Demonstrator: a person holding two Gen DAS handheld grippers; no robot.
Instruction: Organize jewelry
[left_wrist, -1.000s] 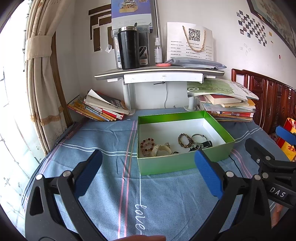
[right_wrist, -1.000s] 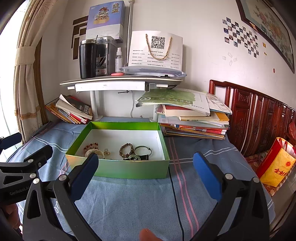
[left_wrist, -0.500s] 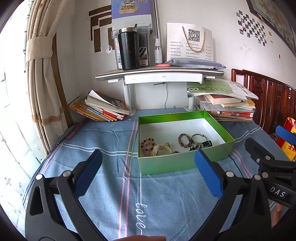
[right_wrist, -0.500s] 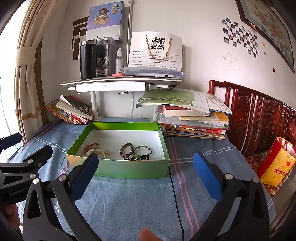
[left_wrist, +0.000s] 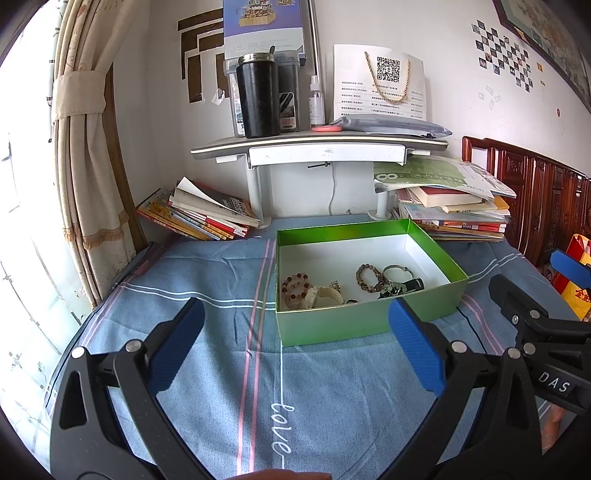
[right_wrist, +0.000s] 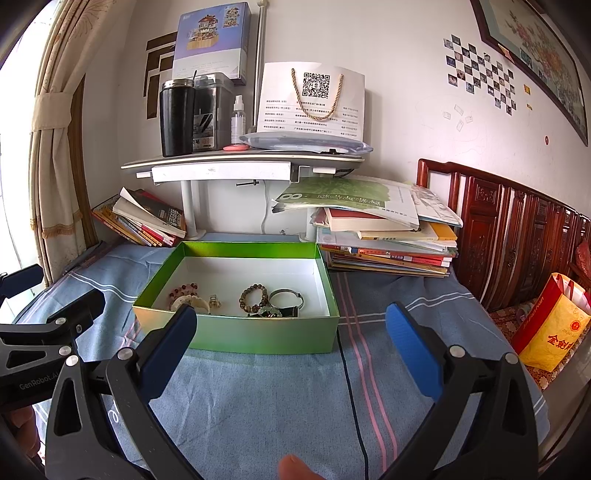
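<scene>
A green box (left_wrist: 354, 325) with a white inside stands on the blue cloth; it also shows in the right wrist view (right_wrist: 258, 334). In it lie a reddish bead bracelet (left_wrist: 294, 285), a cream bangle (left_wrist: 325, 295), a brown bead bracelet (left_wrist: 369, 277), a silver ring bangle (left_wrist: 397, 271) and a dark piece (left_wrist: 400, 290). The brown bead bracelet (right_wrist: 253, 297) and silver bangle (right_wrist: 286, 297) show in the right view too. My left gripper (left_wrist: 295, 341) is open and empty, in front of the box. My right gripper (right_wrist: 288, 341) is open and empty, also short of the box.
Book stacks lie behind the box at left (left_wrist: 195, 216) and right (left_wrist: 450, 210). A raised shelf (left_wrist: 317, 142) carries a black tumbler (left_wrist: 258, 98) and a paper bag. A black cable (right_wrist: 349, 376) runs across the cloth. A wooden bed frame (right_wrist: 517, 229) and red gift bag (right_wrist: 550, 328) stand at right.
</scene>
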